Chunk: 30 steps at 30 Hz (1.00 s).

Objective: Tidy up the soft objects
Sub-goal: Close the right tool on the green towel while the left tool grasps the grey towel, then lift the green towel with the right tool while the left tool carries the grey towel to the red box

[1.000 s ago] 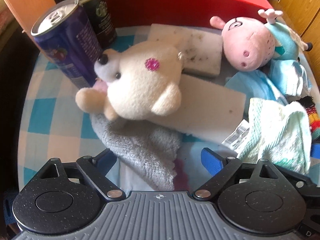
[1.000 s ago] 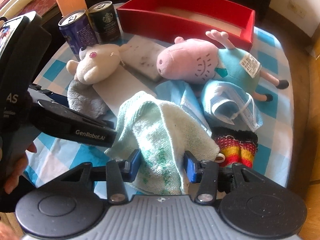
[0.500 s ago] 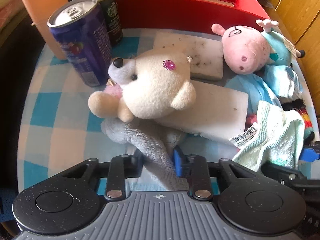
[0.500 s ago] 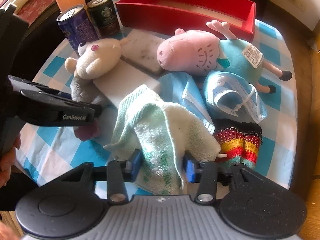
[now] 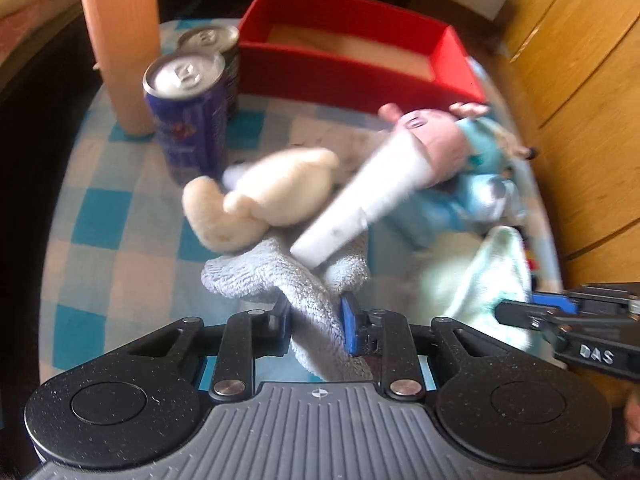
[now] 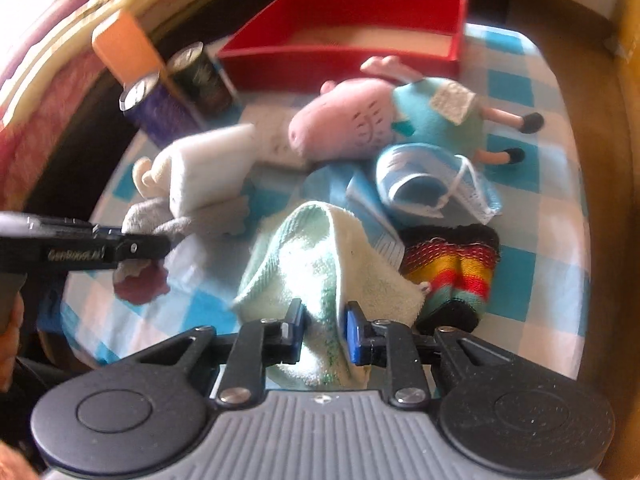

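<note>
Both fluffy, bunched: grey towel [image 5: 280,276], mint towel [image 6: 320,264].

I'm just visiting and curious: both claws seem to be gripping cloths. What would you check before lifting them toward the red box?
1. Left gripper shut on the grey towel: ok.
2. Right gripper shut on the mint towel: ok.
3. Grey towel free of other things: not ok; the cream bear and white sponge are tipping on it.
4. Red box has room: ok, looks empty.
5. Mint towel clear of the striped pouch: cannot tell.
</note>
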Each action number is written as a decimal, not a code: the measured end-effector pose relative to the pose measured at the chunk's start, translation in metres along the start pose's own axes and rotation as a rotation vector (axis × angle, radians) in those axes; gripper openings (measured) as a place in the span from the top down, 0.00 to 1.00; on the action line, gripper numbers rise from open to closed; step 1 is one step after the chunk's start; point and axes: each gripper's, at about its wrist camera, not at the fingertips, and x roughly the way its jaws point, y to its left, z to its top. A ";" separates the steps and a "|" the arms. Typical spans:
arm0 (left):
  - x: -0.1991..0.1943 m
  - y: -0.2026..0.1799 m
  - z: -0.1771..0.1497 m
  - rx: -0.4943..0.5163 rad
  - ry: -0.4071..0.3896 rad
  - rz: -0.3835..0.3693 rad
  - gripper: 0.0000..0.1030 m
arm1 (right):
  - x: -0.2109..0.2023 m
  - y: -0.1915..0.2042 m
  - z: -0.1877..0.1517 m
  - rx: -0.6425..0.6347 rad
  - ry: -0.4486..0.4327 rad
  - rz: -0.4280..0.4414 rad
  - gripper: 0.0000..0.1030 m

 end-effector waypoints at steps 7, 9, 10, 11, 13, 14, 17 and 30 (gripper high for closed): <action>-0.021 -0.012 0.005 0.020 -0.010 -0.050 0.76 | -0.021 -0.002 0.009 0.046 -0.064 0.061 1.00; -0.027 -0.018 0.003 0.033 -0.019 -0.039 0.76 | -0.024 -0.001 0.009 0.051 -0.068 0.074 1.00; -0.029 -0.023 0.003 0.055 -0.028 -0.009 0.76 | -0.025 0.000 0.009 0.045 -0.072 0.066 1.00; -0.030 -0.025 0.002 0.070 -0.033 0.010 0.75 | -0.025 0.001 0.008 0.034 -0.075 0.053 1.00; -0.034 -0.027 0.001 0.067 -0.028 -0.001 0.75 | -0.018 0.002 0.005 0.020 -0.044 0.034 1.00; -0.035 -0.028 -0.001 0.063 -0.025 -0.011 0.75 | -0.011 0.001 0.004 0.025 -0.018 0.030 1.00; -0.042 -0.033 -0.004 0.088 -0.042 0.023 0.75 | 0.002 0.006 0.003 -0.004 0.032 0.004 0.90; -0.008 -0.041 0.001 0.170 -0.065 0.025 0.71 | 0.029 0.025 0.003 -0.055 0.061 -0.025 0.91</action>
